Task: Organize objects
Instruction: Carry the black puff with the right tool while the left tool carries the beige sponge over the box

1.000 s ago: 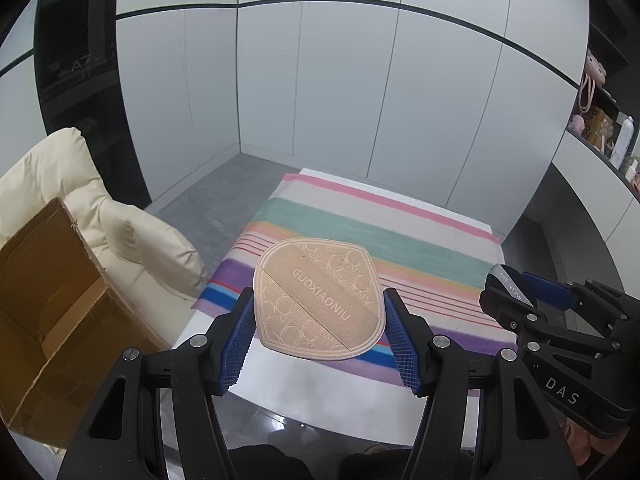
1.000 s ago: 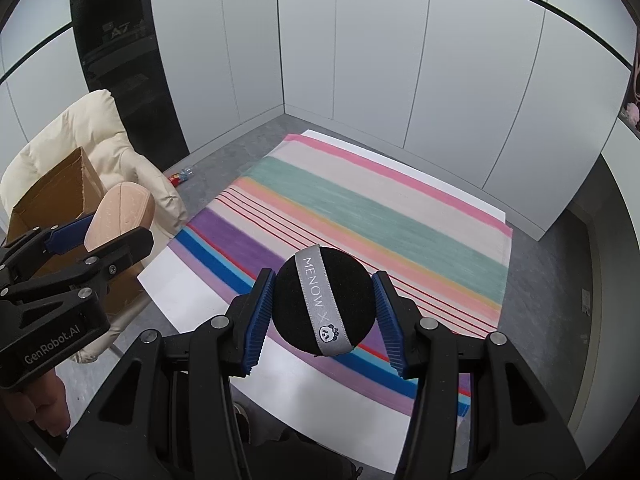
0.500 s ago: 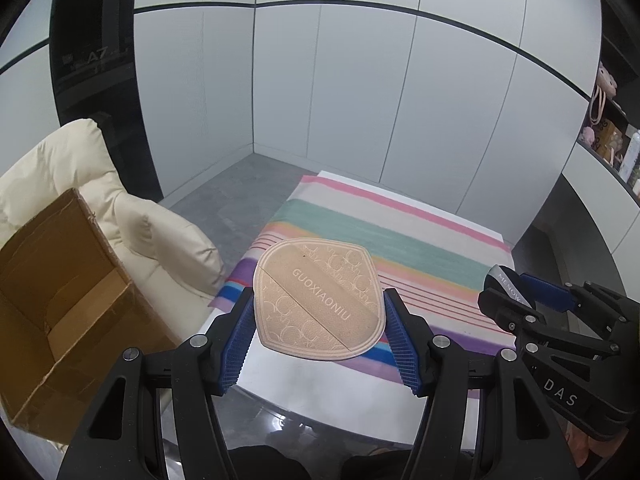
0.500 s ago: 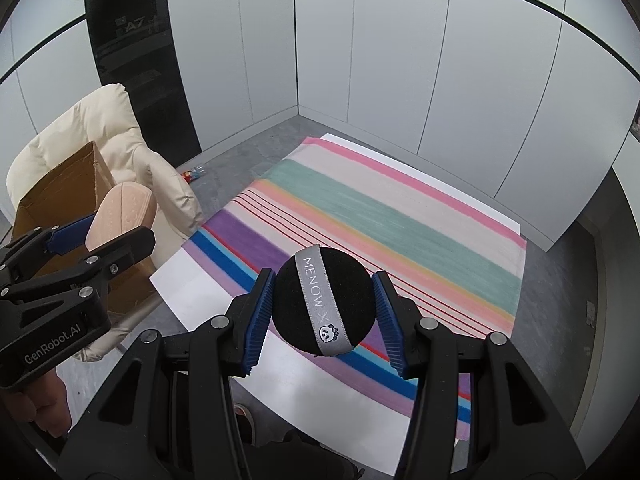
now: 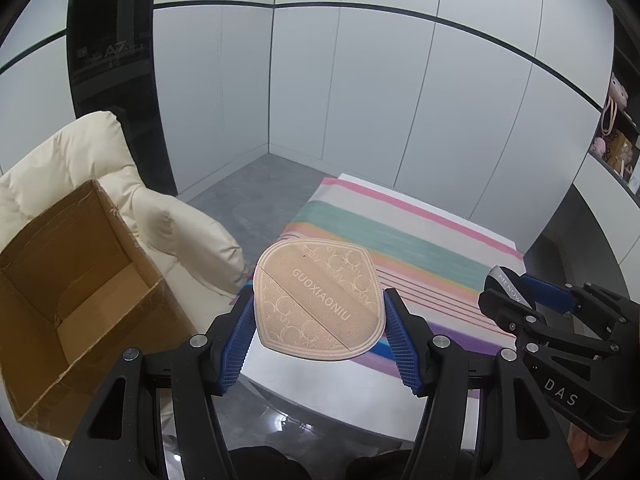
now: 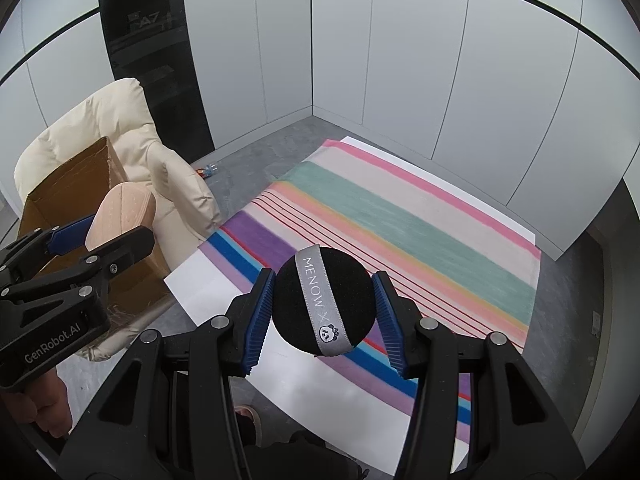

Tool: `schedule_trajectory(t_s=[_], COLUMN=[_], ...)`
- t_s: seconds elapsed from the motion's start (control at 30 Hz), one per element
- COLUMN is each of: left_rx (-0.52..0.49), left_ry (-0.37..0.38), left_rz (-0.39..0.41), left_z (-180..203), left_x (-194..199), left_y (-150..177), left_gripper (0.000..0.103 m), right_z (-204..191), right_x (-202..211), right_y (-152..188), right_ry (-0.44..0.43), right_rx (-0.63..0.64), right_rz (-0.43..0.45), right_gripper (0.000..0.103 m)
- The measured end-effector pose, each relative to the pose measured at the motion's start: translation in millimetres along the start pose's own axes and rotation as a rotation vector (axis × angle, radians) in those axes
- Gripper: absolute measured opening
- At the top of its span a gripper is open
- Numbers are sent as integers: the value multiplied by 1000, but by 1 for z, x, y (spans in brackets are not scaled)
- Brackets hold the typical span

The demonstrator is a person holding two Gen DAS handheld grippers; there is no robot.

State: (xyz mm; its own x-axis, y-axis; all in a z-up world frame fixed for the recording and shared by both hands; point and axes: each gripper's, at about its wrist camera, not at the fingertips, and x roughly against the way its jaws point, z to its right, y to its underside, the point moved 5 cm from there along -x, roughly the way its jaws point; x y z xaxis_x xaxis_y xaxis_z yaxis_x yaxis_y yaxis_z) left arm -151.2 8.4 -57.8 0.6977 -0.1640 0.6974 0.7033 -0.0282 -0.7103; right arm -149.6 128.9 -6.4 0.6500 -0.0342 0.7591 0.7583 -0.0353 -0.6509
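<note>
A: What is nearest the cameras?

B: The left gripper (image 5: 320, 332) is clenched on a flat beige puff (image 5: 318, 304) stamped GUOXIAONIU, its blue pads pressing both edges. The right gripper (image 6: 324, 312) is clenched on a round black puff (image 6: 324, 304) with a grey MENOW band. Both are held in the air.

A: And below them?

B: A white table (image 6: 200, 284), largely covered by a striped cloth (image 6: 400, 216) in blue, purple, teal and pink, running from 6 o'clock toward 1 o'clock in the right wrist view.

A: What lies to the side?

B: At 9 o'clock, an open cardboard box (image 5: 76, 300) sits on a cream padded armchair (image 5: 176, 232), just beside the table's corner.

A: Farther off?

B: A grey floor (image 6: 256, 160), then white panelled walls (image 6: 400, 60) meeting in a corner at 12 o'clock, with a dark glossy panel (image 6: 152, 52) at 11 o'clock. In the left wrist view, shelves (image 5: 616, 140) with small items show at 3 o'clock.
</note>
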Motion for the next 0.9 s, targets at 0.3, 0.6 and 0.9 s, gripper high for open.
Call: schedule_trajectory(t_s=[0.3, 0.6, 0.9], left_rx=[28, 57, 86], left_ry=[-26, -54, -85], left_rz=[6, 18, 25], left_z=[-21, -45, -68], left_x=[5, 12, 19], left_y=[2, 3, 6], left_gripper=[63, 63, 63], right_z=[-22, -45, -69], right_x=[-4, -9, -14], right_y=[-7, -14, -20], right_ry=[-22, -50, -76], right_rx=[27, 58, 89], right_rz=[5, 9, 13], right_gripper=[51, 51, 51])
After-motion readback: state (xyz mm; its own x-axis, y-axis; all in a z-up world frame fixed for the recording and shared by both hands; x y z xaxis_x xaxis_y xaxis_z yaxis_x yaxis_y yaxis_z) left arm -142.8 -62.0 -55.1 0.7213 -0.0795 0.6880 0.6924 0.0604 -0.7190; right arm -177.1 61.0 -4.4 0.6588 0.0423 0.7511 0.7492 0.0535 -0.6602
